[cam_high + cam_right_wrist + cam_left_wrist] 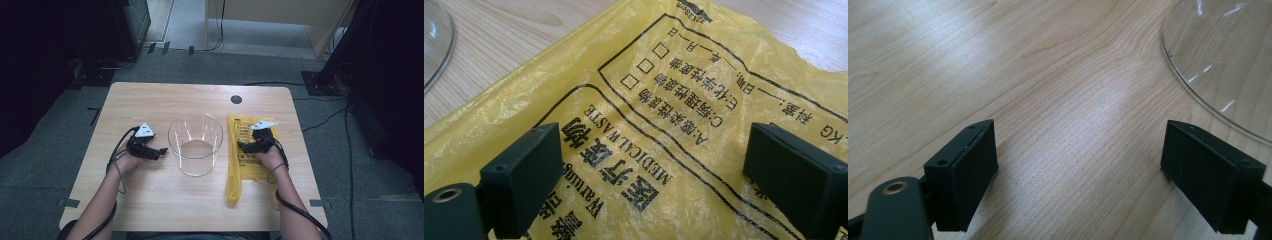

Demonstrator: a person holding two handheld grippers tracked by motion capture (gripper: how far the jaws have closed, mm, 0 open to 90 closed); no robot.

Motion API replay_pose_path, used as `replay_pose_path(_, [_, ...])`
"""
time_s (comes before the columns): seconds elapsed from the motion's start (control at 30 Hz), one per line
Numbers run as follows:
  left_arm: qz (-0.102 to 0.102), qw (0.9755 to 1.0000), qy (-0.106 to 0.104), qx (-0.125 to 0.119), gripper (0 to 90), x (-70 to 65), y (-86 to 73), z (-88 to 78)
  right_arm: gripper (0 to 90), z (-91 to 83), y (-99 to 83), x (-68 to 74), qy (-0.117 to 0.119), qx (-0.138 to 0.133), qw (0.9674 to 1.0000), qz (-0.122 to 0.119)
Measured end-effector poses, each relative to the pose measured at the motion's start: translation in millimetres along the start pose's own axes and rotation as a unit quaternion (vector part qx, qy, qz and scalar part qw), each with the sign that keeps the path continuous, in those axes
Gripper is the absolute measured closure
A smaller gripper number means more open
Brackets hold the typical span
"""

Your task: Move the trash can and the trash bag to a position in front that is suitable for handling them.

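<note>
My right gripper (246,146) hangs just over the yellow bag (634,125), its fingers (521,180) spread wide with nothing pinched between them; the printed plastic lies flat and slack under the gap. Over on the other side, my left gripper (159,151) has its fingers (963,175) just as wide, bare wood between them, tips pointing toward the clear container (195,145), near its wall but not touching.

Widening out: the bag lies stretched lengthwise on the right part of the bench (150,195), just beside the container, which stands upright in the middle with its mouth open and nothing inside that I can make out.

So, as I read it, nothing is done yet. The bag is ungripped and unopened. Grasping it, opening it up and bringing it to the container all look to be ahead of me.
</note>
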State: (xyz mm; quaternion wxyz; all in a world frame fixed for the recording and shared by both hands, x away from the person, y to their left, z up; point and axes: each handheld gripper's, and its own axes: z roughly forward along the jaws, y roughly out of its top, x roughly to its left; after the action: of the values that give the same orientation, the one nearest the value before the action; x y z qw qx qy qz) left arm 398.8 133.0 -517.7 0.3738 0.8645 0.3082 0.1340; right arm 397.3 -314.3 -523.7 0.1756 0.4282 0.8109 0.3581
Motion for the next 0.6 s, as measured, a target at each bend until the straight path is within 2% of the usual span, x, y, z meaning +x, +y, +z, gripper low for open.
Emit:
replay_pose_path(0.33, [-0.002, 1.0, 0.007, -0.002, 14.5, -0.4, -0.1, -0.2, 9.2, -0.3, -0.3, -0.4, -0.002, -0.002, 1.0, 0.003])
replay_pose_path(0.43, [-0.004, 1.0, 0.004, -0.001, 14.4, 0.5, 0.0, 0.0, 9.6, -0.8, -0.6, -0.4, -0.005, -0.002, 1.0, 0.005])
replay_pose_path(0.5, [-0.003, 1.0, 0.002, -0.001, 14.4, 0.7, 0.0, 0.0, 15.0, -2.2, -1.5, -0.9, -0.006, -0.005, 0.9999, 0.01])
replay_pose_path(0.6, [-0.002, 1.0, 0.001, -0.001, 14.4, 1.2, 0.1, 0.2, 15.8, -4.0, -2.5, -3.1, -0.001, -0.011, 0.9998, 0.018])
